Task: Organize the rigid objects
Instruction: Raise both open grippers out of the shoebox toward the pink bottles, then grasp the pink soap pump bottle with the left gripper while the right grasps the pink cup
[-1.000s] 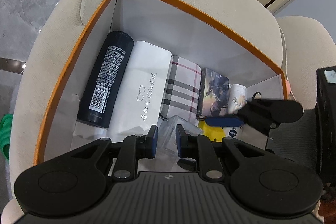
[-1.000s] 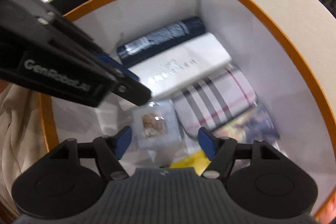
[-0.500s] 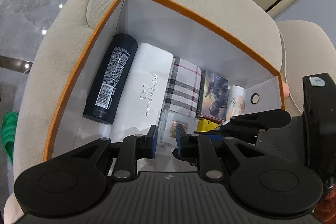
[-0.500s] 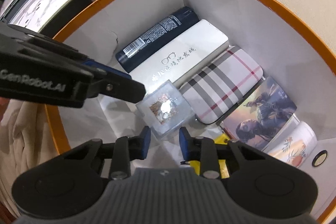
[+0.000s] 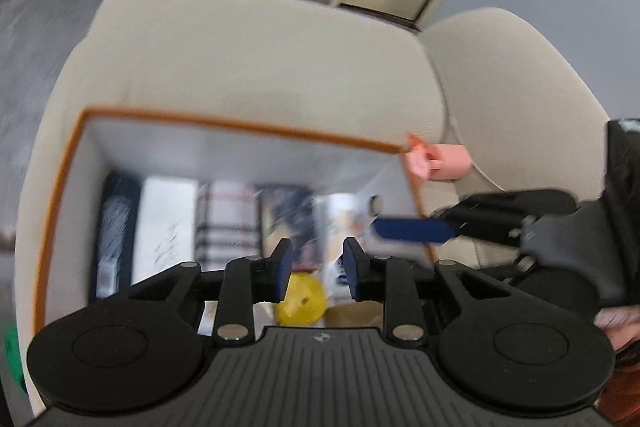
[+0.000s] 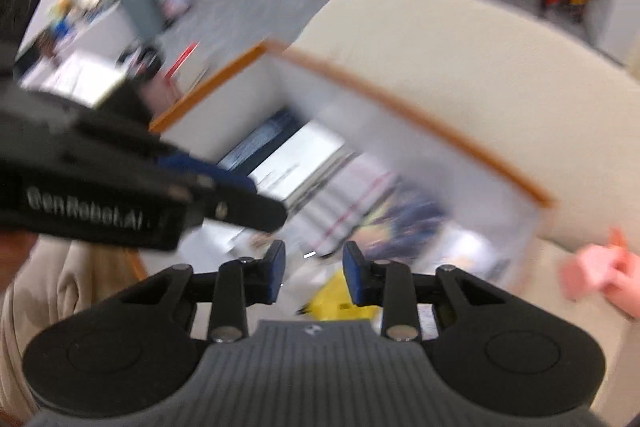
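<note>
Orange-rimmed box (image 5: 224, 125) of blurred items, seemingly below both empty fingers (image 5: 283, 263).

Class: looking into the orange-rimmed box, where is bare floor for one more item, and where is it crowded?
Bare: the box floor, near left, in front of the dark bottle and white case. Crowded: the far wall's row, bottle to plaid case, and around the yellow object. Blur limits certainty.
</note>
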Motion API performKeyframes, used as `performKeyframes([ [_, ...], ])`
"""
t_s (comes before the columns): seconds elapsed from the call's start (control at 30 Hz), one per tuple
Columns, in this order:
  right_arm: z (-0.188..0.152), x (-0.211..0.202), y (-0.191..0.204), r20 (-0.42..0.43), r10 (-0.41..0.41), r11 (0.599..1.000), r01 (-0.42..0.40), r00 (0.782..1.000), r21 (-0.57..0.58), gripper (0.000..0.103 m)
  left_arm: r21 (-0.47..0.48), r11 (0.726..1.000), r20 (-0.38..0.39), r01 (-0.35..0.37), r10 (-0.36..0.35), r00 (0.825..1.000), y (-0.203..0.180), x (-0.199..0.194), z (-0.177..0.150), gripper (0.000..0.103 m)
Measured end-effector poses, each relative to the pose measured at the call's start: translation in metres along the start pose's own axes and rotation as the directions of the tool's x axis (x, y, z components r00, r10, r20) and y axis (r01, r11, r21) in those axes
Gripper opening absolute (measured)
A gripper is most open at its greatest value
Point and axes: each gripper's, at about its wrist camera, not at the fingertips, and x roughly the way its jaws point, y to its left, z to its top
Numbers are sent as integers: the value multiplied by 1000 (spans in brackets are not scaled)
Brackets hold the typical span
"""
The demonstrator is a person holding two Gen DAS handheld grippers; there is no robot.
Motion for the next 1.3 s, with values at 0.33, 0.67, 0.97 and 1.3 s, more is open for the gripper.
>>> performKeyframes([
  [0.33, -38, -59, -96, 63, -353, 929, 341, 934, 147, 38, 249, 968, -9, 38, -37, 999, -78, 40, 36, 30],
  [0.67, -61, -20, -174, -68, -517, 855, 519, 854, 15, 39, 528, 845, -120, 87, -28, 992, -139, 128, 60, 32],
  [0.97, -79, 19, -175, 33, -640, 683, 587, 768, -434, 58, 577, 801, -239, 158, -19, 971, -146, 205, 99, 41],
  [1.3, -96, 70, -164, 74, -679, 522, 552, 730, -650, 58, 588, 771, -412, 244, 26, 911, -144, 278, 107, 53],
])
